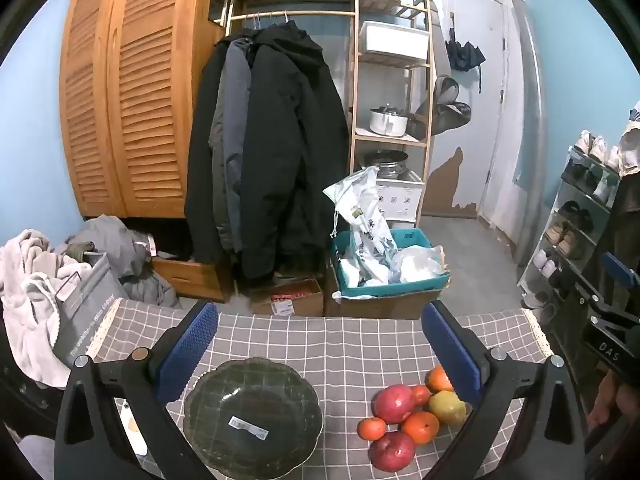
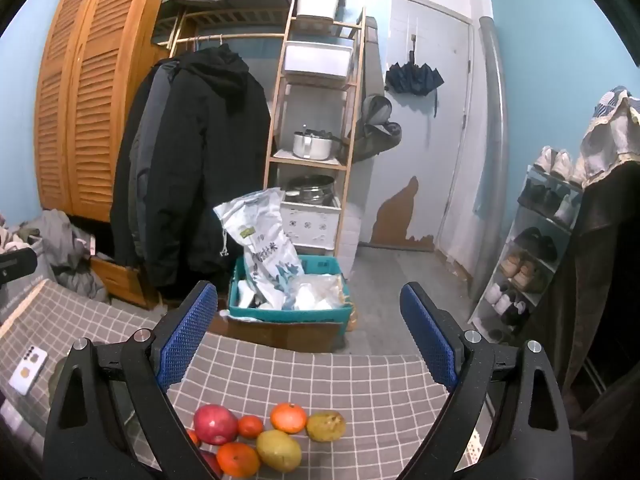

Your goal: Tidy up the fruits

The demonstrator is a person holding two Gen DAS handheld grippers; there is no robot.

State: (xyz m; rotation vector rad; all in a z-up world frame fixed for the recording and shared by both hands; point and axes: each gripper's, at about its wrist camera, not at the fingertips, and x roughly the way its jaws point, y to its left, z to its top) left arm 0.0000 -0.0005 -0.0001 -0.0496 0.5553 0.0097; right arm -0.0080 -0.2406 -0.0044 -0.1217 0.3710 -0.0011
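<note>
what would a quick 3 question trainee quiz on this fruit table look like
1. True or false: fruit already lies in the glass bowl.
2. In the left wrist view, the fruit pile lies on which side of the bowl?
A. left
B. right
C. inside it
3. Fill in: the left tongs and right tongs are both ____, with nothing between their pads.

Key:
1. False. The bowl holds only a label sticker; all the fruit sits on the checked tablecloth.
2. B
3. open
</note>
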